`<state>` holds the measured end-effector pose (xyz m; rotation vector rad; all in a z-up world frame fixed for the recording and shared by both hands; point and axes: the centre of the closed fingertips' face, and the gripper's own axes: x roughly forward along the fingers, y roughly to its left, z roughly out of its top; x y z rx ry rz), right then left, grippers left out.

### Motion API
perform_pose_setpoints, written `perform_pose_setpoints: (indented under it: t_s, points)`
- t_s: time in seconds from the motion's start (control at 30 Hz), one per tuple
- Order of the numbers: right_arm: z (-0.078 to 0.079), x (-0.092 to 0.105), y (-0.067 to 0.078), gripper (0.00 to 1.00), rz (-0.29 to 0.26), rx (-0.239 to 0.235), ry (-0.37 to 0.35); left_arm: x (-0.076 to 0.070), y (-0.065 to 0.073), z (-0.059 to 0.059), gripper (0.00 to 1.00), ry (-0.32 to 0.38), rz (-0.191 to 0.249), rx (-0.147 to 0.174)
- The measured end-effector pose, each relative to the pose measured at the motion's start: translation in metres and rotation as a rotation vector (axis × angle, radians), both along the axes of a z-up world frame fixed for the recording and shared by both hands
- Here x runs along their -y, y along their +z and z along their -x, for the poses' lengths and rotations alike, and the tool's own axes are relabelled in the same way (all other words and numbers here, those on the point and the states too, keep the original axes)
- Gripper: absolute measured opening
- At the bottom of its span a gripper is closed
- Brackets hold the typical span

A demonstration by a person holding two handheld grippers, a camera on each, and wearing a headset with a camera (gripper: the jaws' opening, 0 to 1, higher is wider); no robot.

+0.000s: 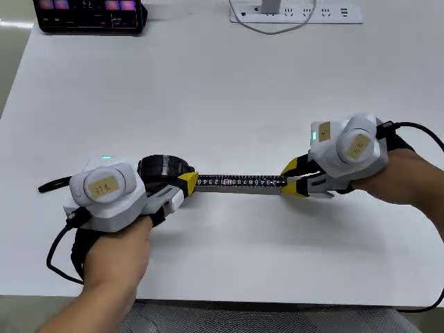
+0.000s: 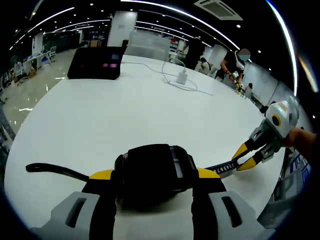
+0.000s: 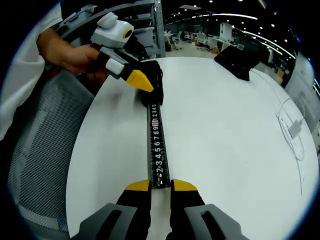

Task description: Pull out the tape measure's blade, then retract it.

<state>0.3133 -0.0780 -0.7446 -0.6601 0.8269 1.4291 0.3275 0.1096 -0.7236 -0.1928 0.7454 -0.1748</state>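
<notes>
A black tape measure case (image 1: pixel 164 171) lies on the white table, and my left gripper (image 1: pixel 182 187) is shut on it; the case (image 2: pixel 154 170) sits between the yellow-tipped jaws in the left gripper view. Its dark numbered blade (image 1: pixel 241 182) runs out to the right along the table. My right gripper (image 1: pixel 293 182) is shut on the blade's end. In the right gripper view the blade (image 3: pixel 157 150) stretches from my right gripper (image 3: pixel 161 187) away to the case (image 3: pixel 152 80), with my left gripper (image 3: pixel 136 79) on it. The right gripper (image 2: pixel 247 157) also appears in the left gripper view.
A black device (image 1: pixel 89 15) with a lit screen stands at the table's far left edge. A white power strip (image 1: pixel 298 12) with a cable lies at the far middle. A black strap (image 2: pixel 52 170) trails left of the case. A mesh chair (image 3: pixel 35 165) sits beside the table's near edge.
</notes>
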Motion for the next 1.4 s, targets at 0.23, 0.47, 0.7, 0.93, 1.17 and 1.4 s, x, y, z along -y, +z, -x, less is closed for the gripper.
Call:
perform_pose_setpoints:
  t_s: [0.23, 0.47, 0.7, 0.93, 1.17, 1.4]
  points:
    - [-0.001, -0.008, 0.000, 0.10, -0.011, -0.004, 0.001, 0.000, 0.000, 0.000, 0.56, 0.000, 0.007, 0.000]
    - [-0.002, -0.018, 0.001, 0.10, -0.037, -0.013, -0.002, 0.000, 0.000, 0.000, 0.56, -0.005, 0.014, -0.002]
    - [-0.002, -0.029, -0.001, 0.10, -0.054, -0.014, 0.002, 0.000, 0.000, 0.001, 0.56, -0.009, 0.019, -0.002]
    - [-0.003, -0.036, -0.005, 0.10, -0.066, -0.022, 0.004, -0.001, 0.000, 0.001, 0.56, -0.010, 0.023, -0.001]
    - [-0.002, -0.047, -0.008, 0.10, -0.089, -0.037, 0.002, -0.001, -0.001, 0.000, 0.56, -0.012, 0.028, -0.004]
    - [-0.002, -0.058, -0.007, 0.10, -0.108, -0.045, 0.005, -0.002, -0.001, 0.000, 0.56, -0.013, 0.034, -0.006]
